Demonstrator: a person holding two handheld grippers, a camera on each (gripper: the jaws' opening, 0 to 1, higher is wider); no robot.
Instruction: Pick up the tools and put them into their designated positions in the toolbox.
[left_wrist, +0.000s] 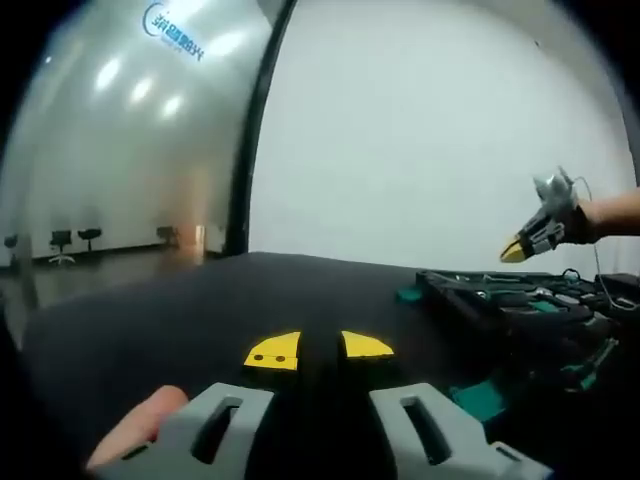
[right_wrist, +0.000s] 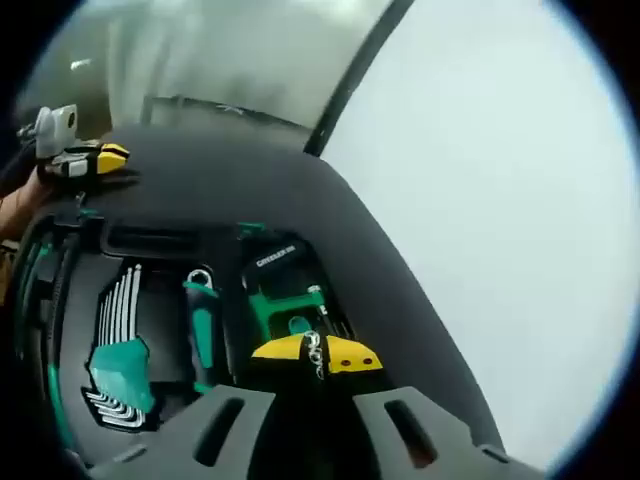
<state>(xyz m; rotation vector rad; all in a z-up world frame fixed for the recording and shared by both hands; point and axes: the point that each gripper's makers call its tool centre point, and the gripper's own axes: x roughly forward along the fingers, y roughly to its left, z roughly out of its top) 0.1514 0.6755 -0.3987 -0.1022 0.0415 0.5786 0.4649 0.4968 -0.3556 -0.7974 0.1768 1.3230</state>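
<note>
Black desk (left_wrist: 200, 300) ran up to a white wall (left_wrist: 450, 130), with a glass partition (left_wrist: 120, 120) to its left in the left gripper view. Open toolbox (right_wrist: 150, 240) sat on the desk, below the right tool (right_wrist: 314, 354) in the right gripper view and at the far right in the left gripper view. Inside it: green hex key set (right_wrist: 118, 350) at left, green-handled wrench (right_wrist: 201, 320) beside it, green case (right_wrist: 285, 285) at right. Right tool's yellow tips were clamped on a small metal piece (right_wrist: 314, 350), probably a socket or bit, too blurred to say, held above the green case. Left tool (left_wrist: 318, 350) was over bare desk, well apart from the toolbox, tips slightly apart with nothing between them.
</note>
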